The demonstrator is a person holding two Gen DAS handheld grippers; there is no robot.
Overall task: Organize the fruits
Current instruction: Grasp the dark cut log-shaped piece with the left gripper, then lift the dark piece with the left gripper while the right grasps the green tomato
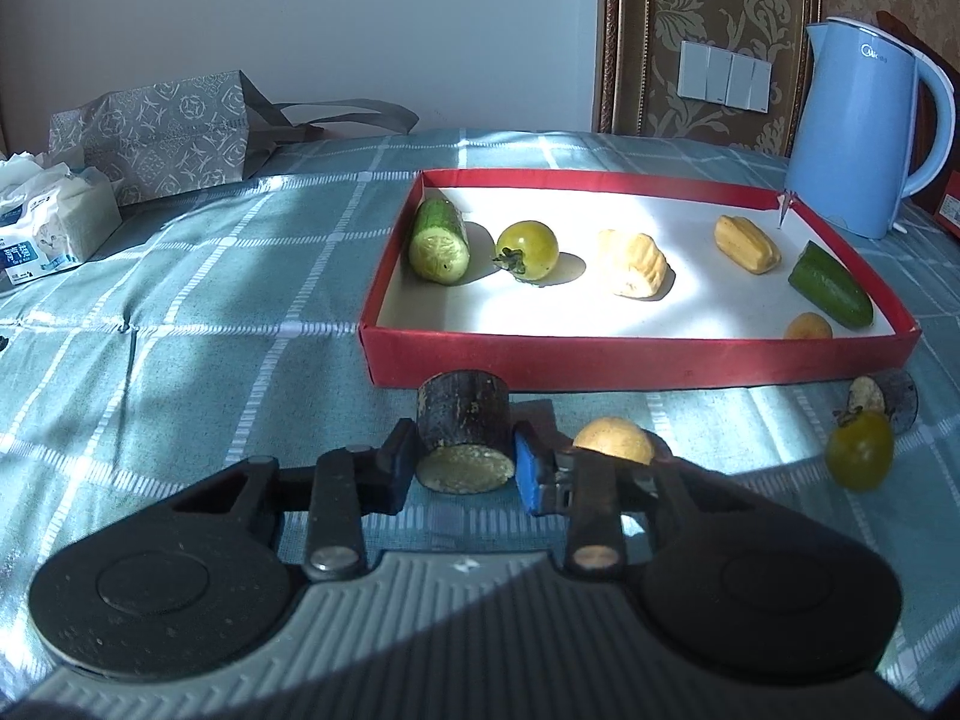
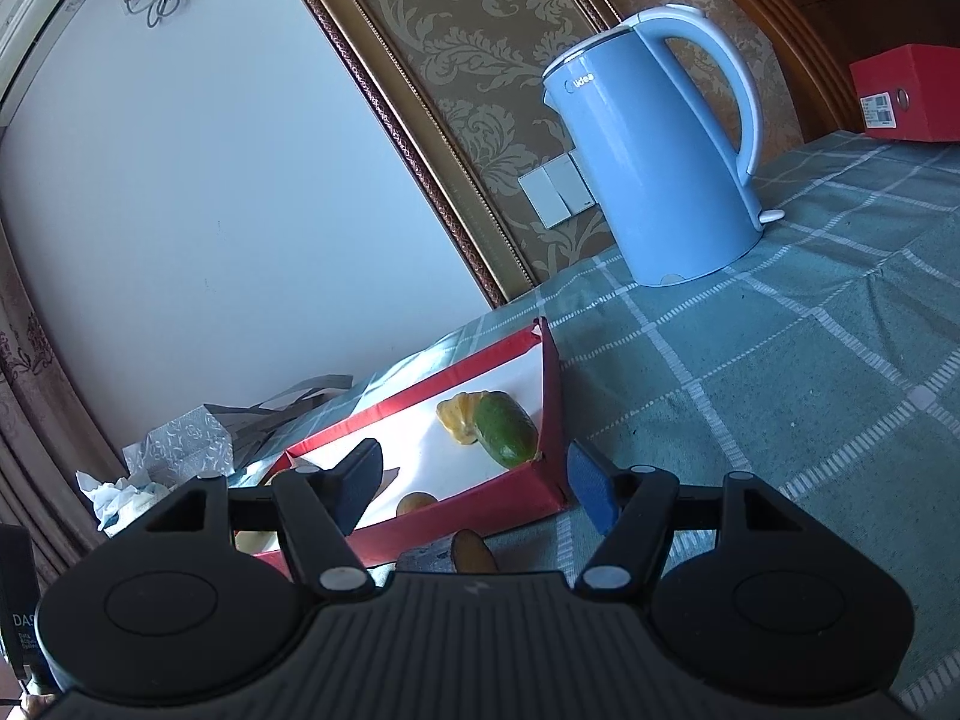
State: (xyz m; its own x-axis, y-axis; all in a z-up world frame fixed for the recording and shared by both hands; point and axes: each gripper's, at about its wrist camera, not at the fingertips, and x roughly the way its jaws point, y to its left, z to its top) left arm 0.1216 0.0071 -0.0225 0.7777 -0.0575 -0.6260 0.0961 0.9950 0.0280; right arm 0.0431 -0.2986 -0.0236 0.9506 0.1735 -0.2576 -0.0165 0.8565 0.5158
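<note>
In the lower middle of the left wrist view, the left gripper (image 1: 465,468) has its fingers (image 1: 401,468) set on either side of a dark-skinned cylinder piece (image 1: 465,441) with a pale cut face, which lies on the checked teal cloth (image 1: 180,330) just in front of the red tray (image 1: 630,360); the pads sit right at its sides, but whether they press it cannot be told. Just right of it lies a small yellow round fruit (image 1: 612,438), and at the right edge of the frame a green tomato (image 1: 859,459) rests against another dark piece (image 1: 897,399). Inside the tray, from left to right, are a cut cucumber (image 1: 439,240), a second green tomato (image 1: 528,250), two pale yellow ridged fruits (image 1: 633,264), a dark green cucumber (image 1: 831,285) and a small orange fruit (image 1: 808,327). A blue kettle (image 1: 858,126) stands at the upper right, a patterned bag (image 1: 156,132) and a tissue pack (image 1: 54,222) at the left. In the right wrist view, the right gripper (image 2: 477,483) is tilted above the tray's corner with its fingers (image 2: 591,483) wide apart and nothing between them.
</note>
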